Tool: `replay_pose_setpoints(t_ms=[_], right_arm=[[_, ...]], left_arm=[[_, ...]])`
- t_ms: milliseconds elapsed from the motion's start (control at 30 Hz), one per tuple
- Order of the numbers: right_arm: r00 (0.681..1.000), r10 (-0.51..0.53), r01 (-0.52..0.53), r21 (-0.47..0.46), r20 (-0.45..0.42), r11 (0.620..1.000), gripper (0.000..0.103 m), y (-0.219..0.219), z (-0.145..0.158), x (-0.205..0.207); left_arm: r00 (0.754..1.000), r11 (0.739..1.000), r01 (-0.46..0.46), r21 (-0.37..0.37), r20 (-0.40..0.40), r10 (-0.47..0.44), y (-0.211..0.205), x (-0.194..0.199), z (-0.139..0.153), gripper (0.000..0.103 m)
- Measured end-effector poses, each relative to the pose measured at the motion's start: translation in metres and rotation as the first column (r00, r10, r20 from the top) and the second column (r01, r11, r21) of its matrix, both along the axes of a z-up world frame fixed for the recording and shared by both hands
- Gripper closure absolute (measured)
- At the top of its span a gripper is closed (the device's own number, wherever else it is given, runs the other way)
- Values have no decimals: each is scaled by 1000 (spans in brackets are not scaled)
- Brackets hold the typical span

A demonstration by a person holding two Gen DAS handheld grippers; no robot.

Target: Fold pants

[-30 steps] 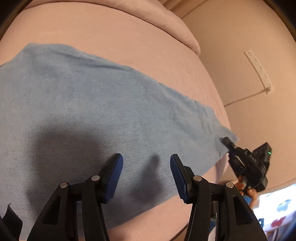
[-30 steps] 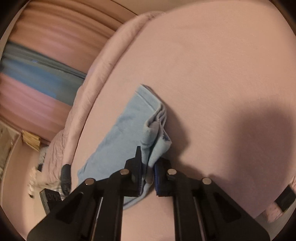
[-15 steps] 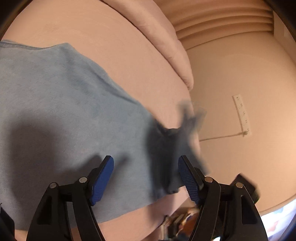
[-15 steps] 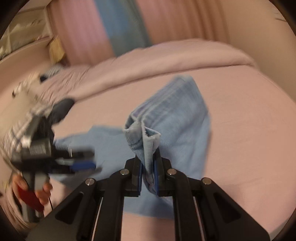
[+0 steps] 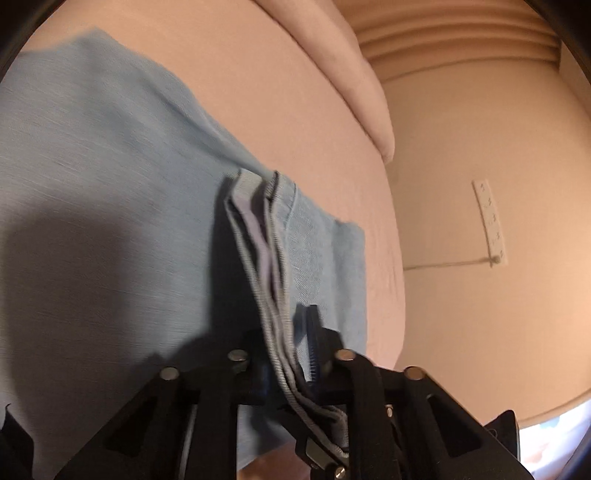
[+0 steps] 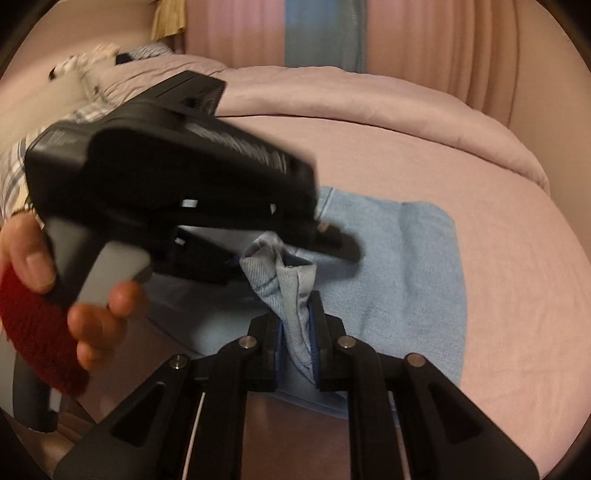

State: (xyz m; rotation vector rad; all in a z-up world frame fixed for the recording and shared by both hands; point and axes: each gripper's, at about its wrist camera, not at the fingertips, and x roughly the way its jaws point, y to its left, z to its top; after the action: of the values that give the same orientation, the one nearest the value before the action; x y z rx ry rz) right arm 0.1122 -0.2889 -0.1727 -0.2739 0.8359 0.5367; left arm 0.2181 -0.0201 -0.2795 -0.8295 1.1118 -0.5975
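Pink bedding covers the bed (image 6: 480,155), with pleated curtains (image 6: 240,33) behind it. Both pairs of fingers are clamped narrow on cloth: the right gripper (image 6: 295,343) pinches a bunched hem of the pants (image 6: 406,258), and the left gripper (image 5: 286,365) has closed on a stack of hem edges standing up between its pads. Outward from there, the rest of the pale blue denim lies flat on the bed, one end doubled over itself. My worry is the layered hems: stiff, ridged seams could slide apart if one grip slackens, leaving the fold skewed. Denim looks soft, faintly slubbed; the sheet beneath is smooth and could let the cloth drag.
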Motion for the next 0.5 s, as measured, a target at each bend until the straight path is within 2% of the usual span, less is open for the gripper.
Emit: replay_pose_setpoints(t_ms=[167, 233, 367, 500], right_arm=[[994, 101, -102, 10, 48, 995, 89, 35, 6, -6], [987, 149, -151, 33, 55, 988, 89, 51, 8, -7], [972, 232, -233, 35, 31, 972, 89, 84, 1, -10], [962, 271, -271, -14, 8, 962, 87, 104, -14, -10]], left_arm=[[990, 995, -85, 47, 119, 79, 41, -5, 27, 97], [983, 989, -130, 75, 137, 119, 60, -7, 30, 97], [974, 973, -206, 103, 119, 193, 98, -14, 23, 97], [977, 967, -208, 150, 83, 197, 111, -14, 4, 97]])
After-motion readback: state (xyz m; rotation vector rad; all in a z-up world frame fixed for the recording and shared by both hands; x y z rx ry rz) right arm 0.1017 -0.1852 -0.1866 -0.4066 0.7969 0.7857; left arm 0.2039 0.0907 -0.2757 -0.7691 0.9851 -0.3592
